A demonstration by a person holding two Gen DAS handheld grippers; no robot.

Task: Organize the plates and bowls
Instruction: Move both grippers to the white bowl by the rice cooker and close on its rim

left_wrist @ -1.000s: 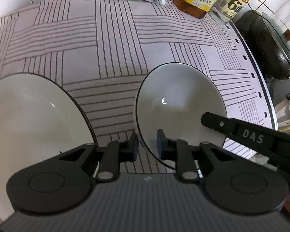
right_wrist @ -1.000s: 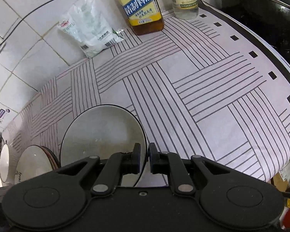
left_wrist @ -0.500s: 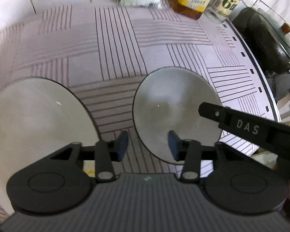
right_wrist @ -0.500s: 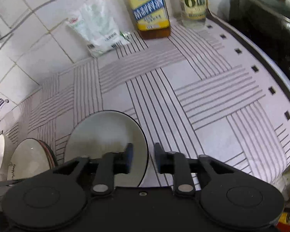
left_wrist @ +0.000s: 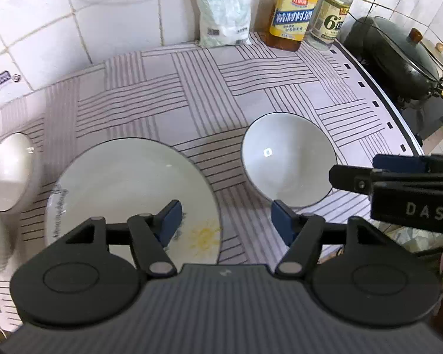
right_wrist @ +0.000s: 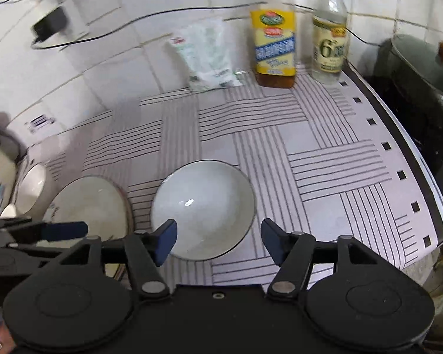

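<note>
We hold the left gripper (left_wrist: 226, 216) wide open and empty above the desk (left_wrist: 192, 94); the white, dark-rimmed bowl (left_wrist: 289, 159) sits just ahead of its right finger, the plate (left_wrist: 127, 183) with a yellow smear under its left finger. Our right gripper (right_wrist: 218, 237), equally spread and empty, frames the bowl's near rim.
</note>
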